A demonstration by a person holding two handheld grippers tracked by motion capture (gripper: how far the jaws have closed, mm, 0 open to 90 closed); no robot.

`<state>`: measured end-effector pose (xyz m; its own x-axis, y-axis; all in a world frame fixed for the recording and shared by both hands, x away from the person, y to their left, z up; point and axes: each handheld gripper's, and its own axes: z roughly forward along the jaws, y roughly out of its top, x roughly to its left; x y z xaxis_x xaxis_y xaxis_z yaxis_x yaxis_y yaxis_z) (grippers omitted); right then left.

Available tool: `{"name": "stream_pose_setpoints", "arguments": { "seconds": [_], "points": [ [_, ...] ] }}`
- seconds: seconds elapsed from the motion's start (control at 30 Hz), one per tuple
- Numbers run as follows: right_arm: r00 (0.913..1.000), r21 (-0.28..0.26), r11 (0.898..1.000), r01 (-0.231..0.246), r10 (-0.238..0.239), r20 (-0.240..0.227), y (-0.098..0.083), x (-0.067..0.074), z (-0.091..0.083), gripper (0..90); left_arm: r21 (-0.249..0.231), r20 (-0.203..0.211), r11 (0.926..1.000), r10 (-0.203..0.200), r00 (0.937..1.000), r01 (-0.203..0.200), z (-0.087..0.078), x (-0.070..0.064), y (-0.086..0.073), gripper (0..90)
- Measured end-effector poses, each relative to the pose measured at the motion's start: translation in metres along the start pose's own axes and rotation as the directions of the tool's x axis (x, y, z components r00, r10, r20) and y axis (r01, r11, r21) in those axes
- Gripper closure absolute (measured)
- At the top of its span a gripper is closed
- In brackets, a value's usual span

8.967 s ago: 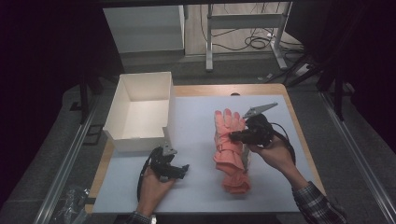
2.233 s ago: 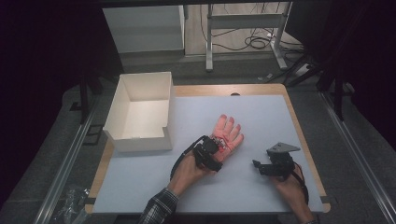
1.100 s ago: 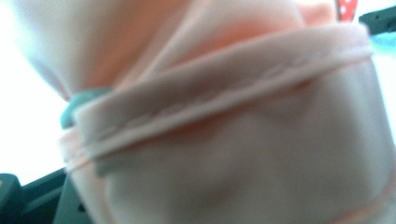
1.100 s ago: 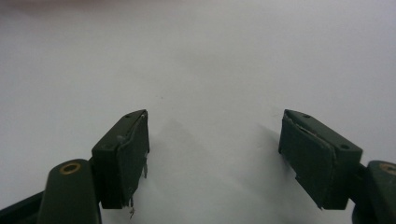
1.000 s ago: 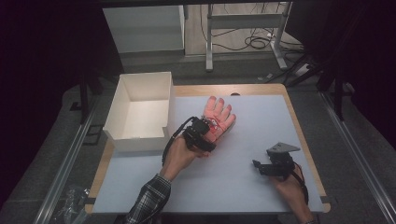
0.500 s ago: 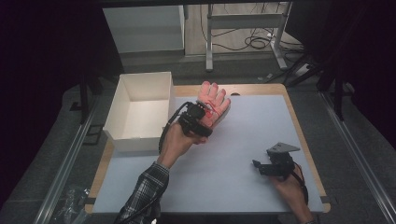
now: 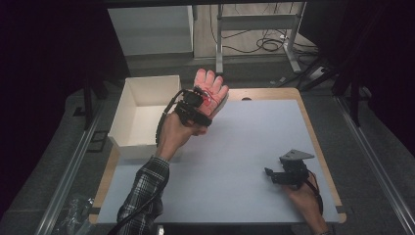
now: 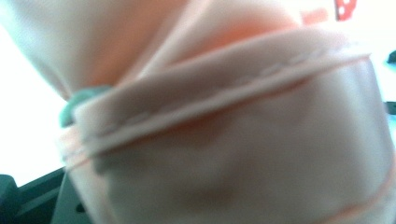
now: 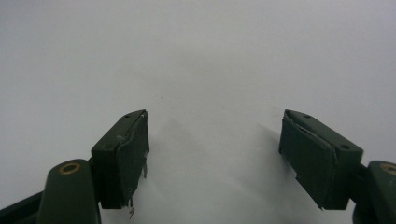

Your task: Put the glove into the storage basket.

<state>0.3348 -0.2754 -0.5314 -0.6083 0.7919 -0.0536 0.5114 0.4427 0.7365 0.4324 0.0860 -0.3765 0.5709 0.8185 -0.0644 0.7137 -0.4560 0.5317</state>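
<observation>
Pink glove (image 7: 211,89) clamped between left fingers (image 7: 201,98) (raised)

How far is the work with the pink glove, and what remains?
Done: the pink glove is folded and lifted off the table. In hand: the left gripper holds it shut, beside the white box. Left: putting it inside, probably. The right gripper rests open.
</observation>
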Motion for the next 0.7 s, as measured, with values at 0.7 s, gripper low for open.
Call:
{"name": "stream_pose_setpoints", "arguments": {
  "seconds": [0.7],
  "points": [
    [1.0000,0.000,1.000,-0.001,0.001,0.000,0.000,0.000,0.000,24.4,-0.035,-0.145,0.9883,-0.152,0.9777,0.149,-0.038,0.061,-0.013,37.0]
  ]
}}
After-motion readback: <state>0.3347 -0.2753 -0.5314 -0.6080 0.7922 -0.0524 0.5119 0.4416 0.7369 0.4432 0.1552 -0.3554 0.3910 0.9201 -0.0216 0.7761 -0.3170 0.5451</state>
